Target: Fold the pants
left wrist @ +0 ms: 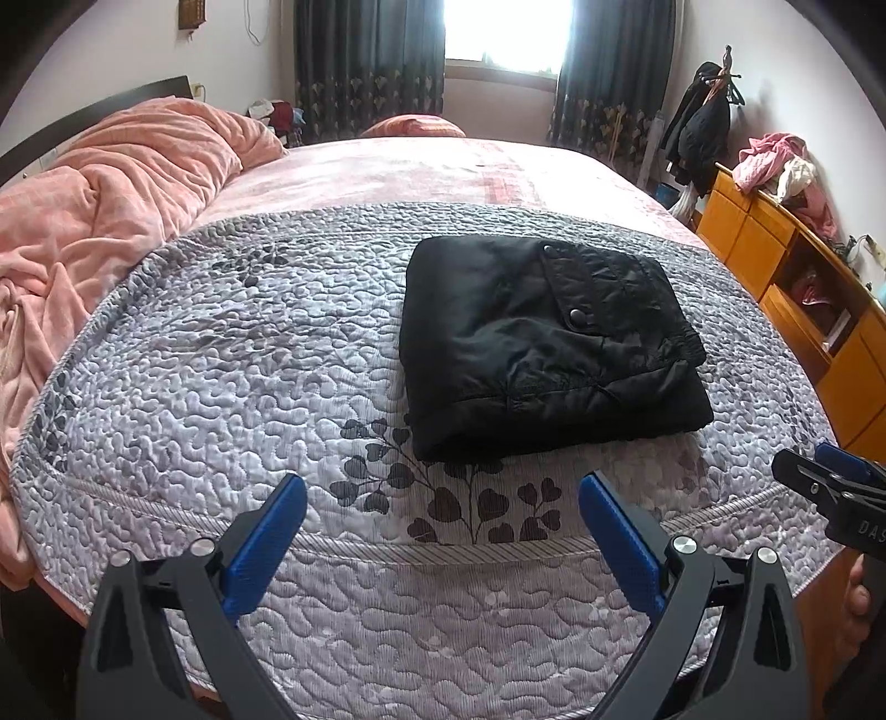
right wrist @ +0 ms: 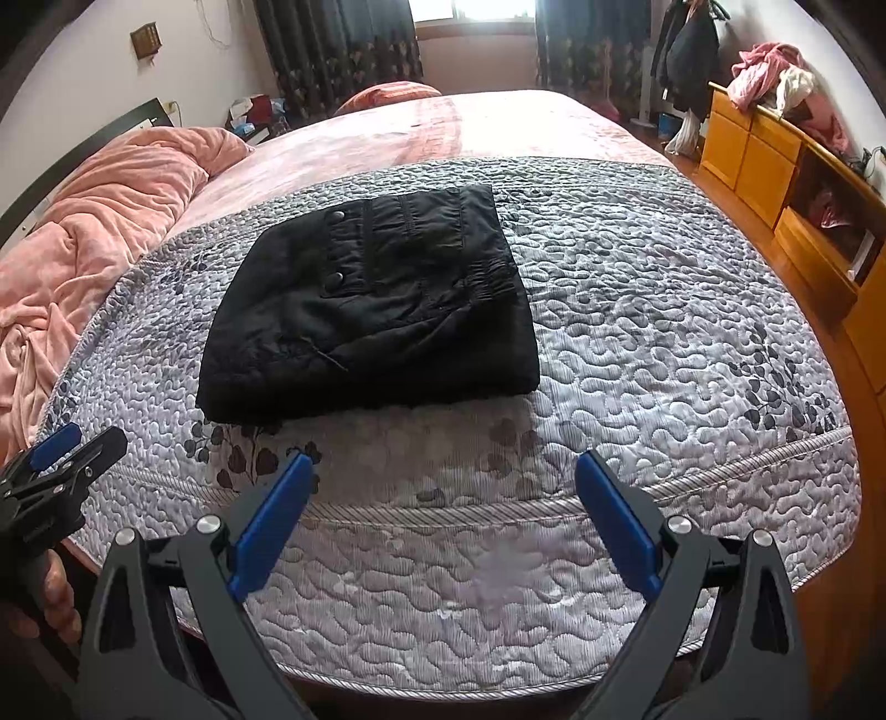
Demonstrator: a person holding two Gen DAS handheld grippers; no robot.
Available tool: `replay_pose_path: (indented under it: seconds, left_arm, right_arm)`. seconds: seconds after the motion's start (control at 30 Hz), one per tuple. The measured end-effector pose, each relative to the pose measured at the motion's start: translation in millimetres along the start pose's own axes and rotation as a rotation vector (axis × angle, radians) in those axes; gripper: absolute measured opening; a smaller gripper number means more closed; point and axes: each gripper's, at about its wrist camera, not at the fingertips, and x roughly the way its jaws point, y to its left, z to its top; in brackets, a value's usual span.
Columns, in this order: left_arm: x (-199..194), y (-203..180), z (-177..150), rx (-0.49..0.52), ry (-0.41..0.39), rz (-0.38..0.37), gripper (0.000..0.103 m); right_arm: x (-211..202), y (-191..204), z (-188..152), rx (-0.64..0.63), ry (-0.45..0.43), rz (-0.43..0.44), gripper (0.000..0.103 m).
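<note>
Blue-padded fingers framed the bottom of the left wrist view, spread wide apart with nothing between them; the left gripper hung over the near edge of the bed, clear of the cloth; in the right wrist view the right gripper stood the same way, its fingers well apart and empty. Each gripper showed at the margin of the other's view: the right one at the far right edge of the left view, the left one at the far left edge of the right view, with part of a hand below it.

Beneath both lay the grey quilted bedspread, stitched in a pebbled pattern with dark printed leaves near the corded hem; a little beyond the fingers, and apart from them, the black pants rested on that quilt, folded into a compact, roughly square bundle, a snap-buttoned pocket flap facing up; in the right view the same bundle sat left of centre.

Past the quilt ran the pink sheet; a rumpled salmon blanket lay heaped along the left side; an orange wooden cabinet stood to the right with clothes piled on top; farthest off were dark curtains beside a bright window.
</note>
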Motion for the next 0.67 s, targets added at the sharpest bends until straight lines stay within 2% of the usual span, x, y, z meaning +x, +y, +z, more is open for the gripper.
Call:
replay_pose_path:
  seconds: [0.67]
  left_arm:
    - [0.8,-0.8,-1.2,-0.017,0.013,-0.018,0.099]
  right_arm:
    - [7.8,-2.8,-2.4,0.002,0.024,-0.004,0.095]
